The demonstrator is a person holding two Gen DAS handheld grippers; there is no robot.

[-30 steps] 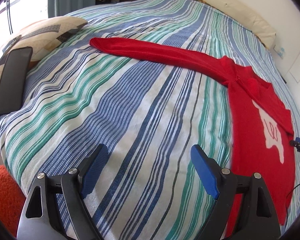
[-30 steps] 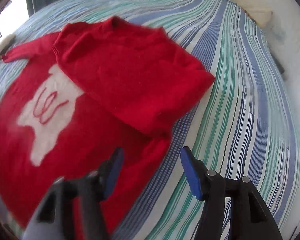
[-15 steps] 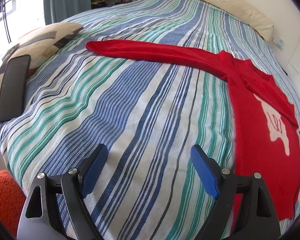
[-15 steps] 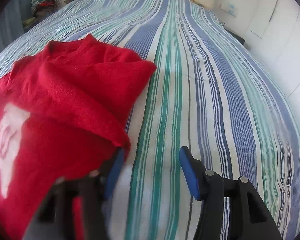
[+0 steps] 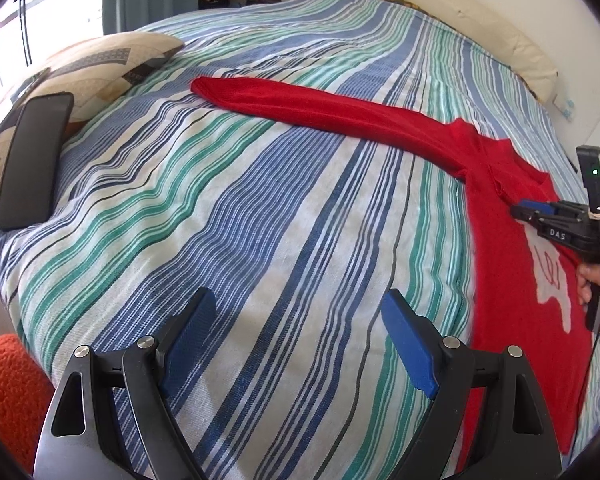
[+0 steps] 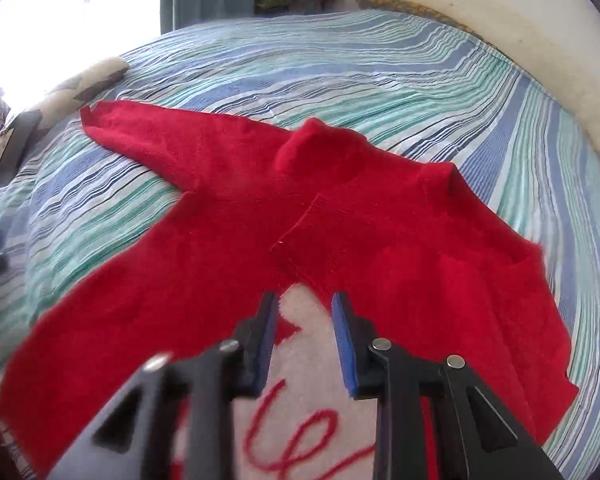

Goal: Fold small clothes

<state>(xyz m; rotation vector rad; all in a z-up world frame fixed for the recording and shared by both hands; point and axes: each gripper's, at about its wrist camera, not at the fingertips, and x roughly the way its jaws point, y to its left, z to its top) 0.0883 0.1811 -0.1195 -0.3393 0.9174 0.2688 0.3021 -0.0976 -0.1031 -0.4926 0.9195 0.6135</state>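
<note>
left gripper [image 5: 296, 344] tilted down over bedspread [image 5: 260, 208], spread, empty | right gripper [image 6: 305, 340] above red sweater [image 6: 220, 216], closing, nothing between

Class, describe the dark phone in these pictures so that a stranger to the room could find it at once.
Start at the big bed under its blue, green and white striped bedspread. On one side lies a cream patchwork pillow, and against its near edge rests the black flat rectangular phone. It is the only dark, glossy, hard thing among soft fabrics.
</note>
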